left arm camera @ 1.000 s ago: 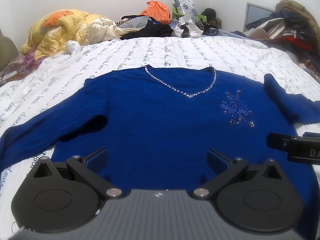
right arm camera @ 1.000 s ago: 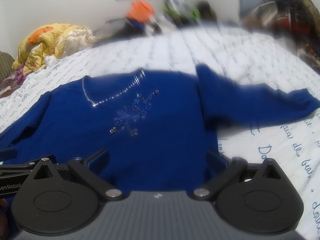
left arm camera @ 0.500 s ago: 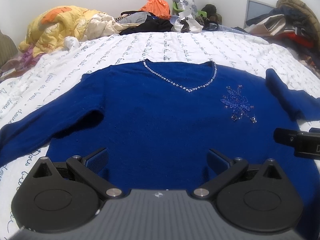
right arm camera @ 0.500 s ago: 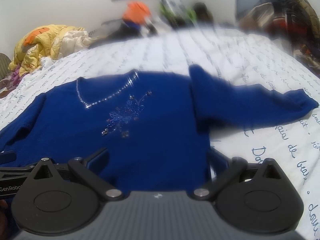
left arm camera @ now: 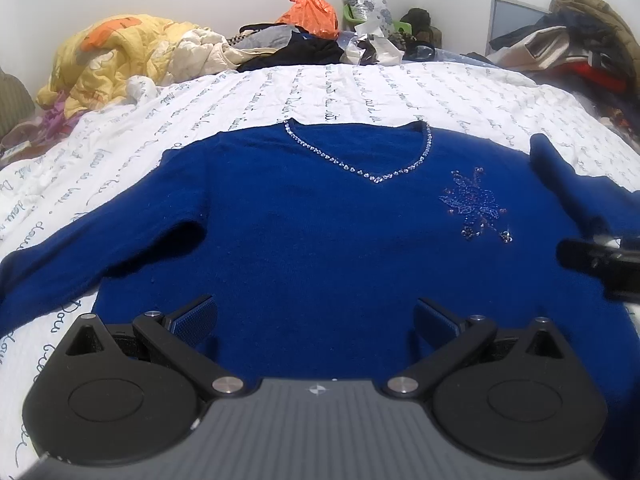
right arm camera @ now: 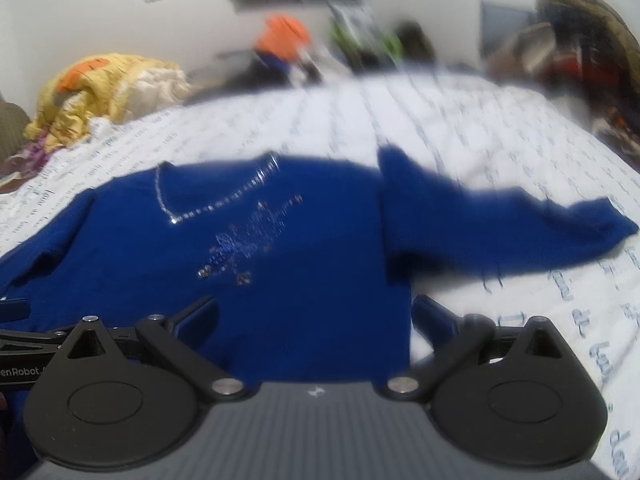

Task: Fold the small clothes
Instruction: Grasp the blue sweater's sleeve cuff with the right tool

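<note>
A royal-blue sweater (left arm camera: 312,232) with a rhinestone V-neck and a beaded flower lies face up on the bed, sleeves spread to both sides. My left gripper (left arm camera: 314,320) stands open over the sweater's lower hem, nothing between its fingers. In the blurred right wrist view the same sweater (right arm camera: 280,256) shows, its right sleeve (right arm camera: 500,228) stretched out to the right. My right gripper (right arm camera: 314,318) is open above the hem's right corner. The right gripper (left arm camera: 600,260) also shows at the right edge of the left wrist view.
The bed carries a white sheet (left arm camera: 360,92) printed with script. A yellow quilt (left arm camera: 112,56) is heaped at the back left, an orange bag (left arm camera: 312,8) and dark clothes at the back, and piled clothing (left arm camera: 568,48) at the back right.
Both grippers have drifted slightly, so the sweater sits a little lower and larger in the views. Both stay open and the sweater has not moved.
</note>
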Motion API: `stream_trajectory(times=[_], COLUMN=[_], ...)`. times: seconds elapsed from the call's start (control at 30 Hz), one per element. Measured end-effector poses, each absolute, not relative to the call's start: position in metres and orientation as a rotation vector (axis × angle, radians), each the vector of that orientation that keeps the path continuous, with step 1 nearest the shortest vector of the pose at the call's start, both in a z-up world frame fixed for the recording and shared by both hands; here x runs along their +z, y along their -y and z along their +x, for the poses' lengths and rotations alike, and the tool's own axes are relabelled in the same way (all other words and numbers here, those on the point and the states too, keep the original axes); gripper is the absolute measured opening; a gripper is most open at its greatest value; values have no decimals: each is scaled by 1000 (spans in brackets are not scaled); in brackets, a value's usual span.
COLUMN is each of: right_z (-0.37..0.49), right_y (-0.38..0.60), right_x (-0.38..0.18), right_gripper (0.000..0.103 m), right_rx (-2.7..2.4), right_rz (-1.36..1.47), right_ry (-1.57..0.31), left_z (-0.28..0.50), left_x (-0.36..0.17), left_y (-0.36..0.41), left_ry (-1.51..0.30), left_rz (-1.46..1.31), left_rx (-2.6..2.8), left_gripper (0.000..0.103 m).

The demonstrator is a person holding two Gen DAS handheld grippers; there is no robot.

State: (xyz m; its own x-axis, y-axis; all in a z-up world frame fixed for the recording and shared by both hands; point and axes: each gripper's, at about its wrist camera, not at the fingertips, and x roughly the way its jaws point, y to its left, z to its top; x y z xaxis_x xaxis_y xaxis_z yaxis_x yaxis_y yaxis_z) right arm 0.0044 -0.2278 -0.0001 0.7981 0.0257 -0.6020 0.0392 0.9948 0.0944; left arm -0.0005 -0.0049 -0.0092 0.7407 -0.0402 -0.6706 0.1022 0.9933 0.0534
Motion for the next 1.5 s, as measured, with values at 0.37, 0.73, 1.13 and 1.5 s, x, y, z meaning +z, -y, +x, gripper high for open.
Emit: stream_trajectory(times=[0.37, 0.73, 1.13, 1.5], right_z=[5, 0, -1, 31], right_y=[289, 307, 470, 542], right_x=[2, -4, -14, -45], right_gripper=[103, 103, 103, 69], right_rx=[-124, -170, -262, -251], right_rz=[202, 176, 647, 905], right_ry=[-631, -617, -465, -339], left_z=[0, 0, 2, 2], left_x=[-11, -9, -12, -12], left_y=[13, 11, 9, 2], left_ry=[-738, -741, -758, -761], left_rz=[84, 76, 73, 67], left_rx=[-92, -92, -87, -65], left_gripper=[103, 103, 103, 103])
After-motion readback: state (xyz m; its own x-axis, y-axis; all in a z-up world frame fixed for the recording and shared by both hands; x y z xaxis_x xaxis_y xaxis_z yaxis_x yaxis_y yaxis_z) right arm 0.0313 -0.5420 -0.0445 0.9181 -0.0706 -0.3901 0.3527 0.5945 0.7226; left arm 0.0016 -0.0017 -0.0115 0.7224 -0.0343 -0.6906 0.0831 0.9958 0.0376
